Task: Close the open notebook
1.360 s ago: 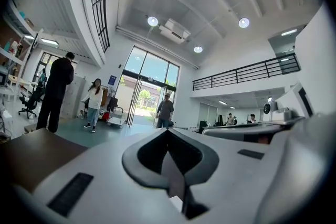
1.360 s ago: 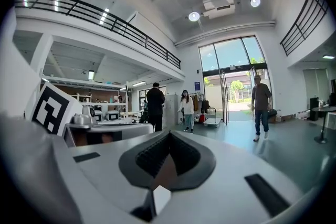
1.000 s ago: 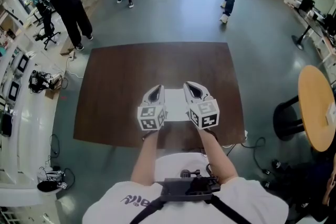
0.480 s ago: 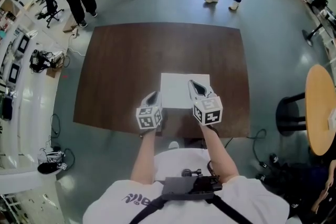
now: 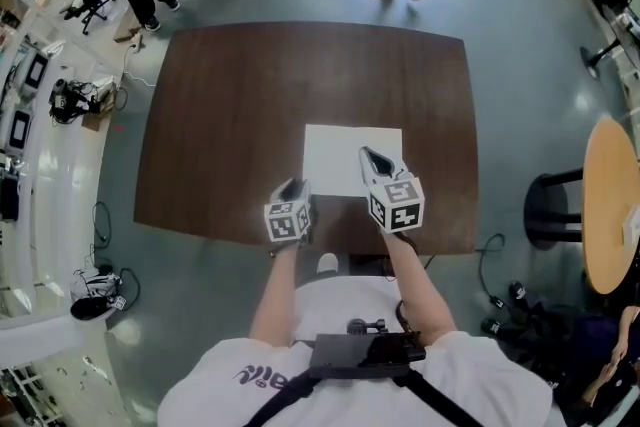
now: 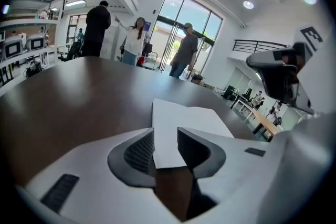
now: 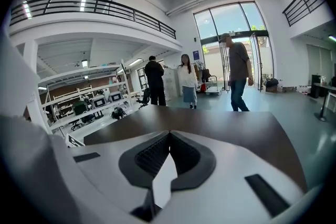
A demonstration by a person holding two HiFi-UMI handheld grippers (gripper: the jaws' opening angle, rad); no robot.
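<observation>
The left claw [image 6: 166, 138] has its two grey jaws apart, and they have just been opening. Through the gap you can see the near left corner of the white paper notebook [image 6: 184, 122], but the ribbed pads are not pressing on it, so nothing is pinched. In the head view this claw [image 5: 292, 186] sits low at the near edge of the table, just beside that corner. The right claw [image 7: 169, 135] has its jaw tips together, with only a bit of white page showing under them. It holds nothing that I can see. In the head view the right claw [image 5: 375, 158] hangs over the near right part of the notebook [image 5: 345, 150], and I cannot tell if it touches the page. The notebook lies flat and open on the big dark brown wooden table [image 5: 230, 105], close to the side where the person stands, with both white pages facing up. Nothing else lies on the table. Farther off, a few people stand on the grey floor past the far side of the table, and a round light wooden table [image 5: 610, 205] is off to the right. I think the job has hardly begun: the claws are in place, but no page is lifted. One side must be caught at its edge, swung over the middle fold and laid down on the other side.
</observation>
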